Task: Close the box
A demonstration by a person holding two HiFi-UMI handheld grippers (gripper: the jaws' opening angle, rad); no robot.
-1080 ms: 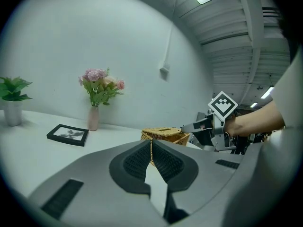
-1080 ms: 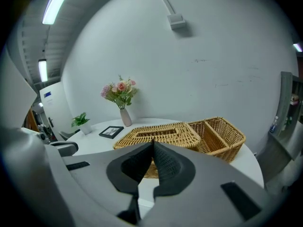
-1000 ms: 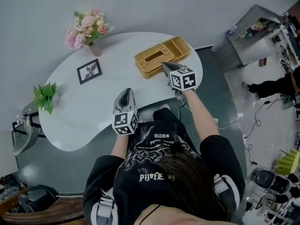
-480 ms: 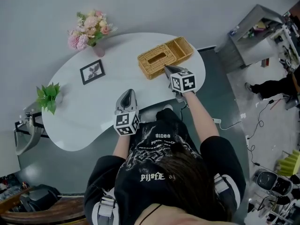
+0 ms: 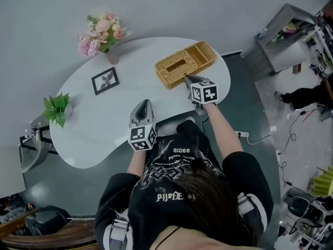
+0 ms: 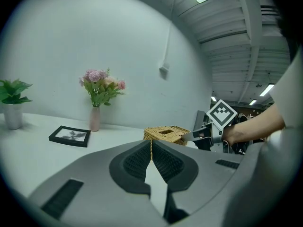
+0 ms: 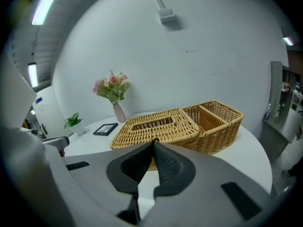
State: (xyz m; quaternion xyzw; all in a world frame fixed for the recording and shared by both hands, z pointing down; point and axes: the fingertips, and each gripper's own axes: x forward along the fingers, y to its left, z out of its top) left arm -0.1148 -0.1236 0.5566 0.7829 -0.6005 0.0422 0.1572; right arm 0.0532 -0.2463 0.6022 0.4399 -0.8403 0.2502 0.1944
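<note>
— Where is the box (image 5: 186, 64)?

— On the table (image 5: 93, 132), at its right end.

— And the rest, going by the box?

— The vase of flowers (image 5: 111, 56) stands to its left, at the far edge. The picture frame (image 5: 105, 80) lies left and nearer. The potted plant (image 5: 57, 108) is farthest left. The right gripper (image 5: 186, 77) is at its near side, and the left gripper (image 5: 144, 104) is well apart, left and nearer.

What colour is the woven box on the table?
The box is golden yellow-tan wicker, seen best in the right gripper view.

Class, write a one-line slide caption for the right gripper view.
Shut right gripper points at the wicker box's slotted lid; flower vase behind.
</note>
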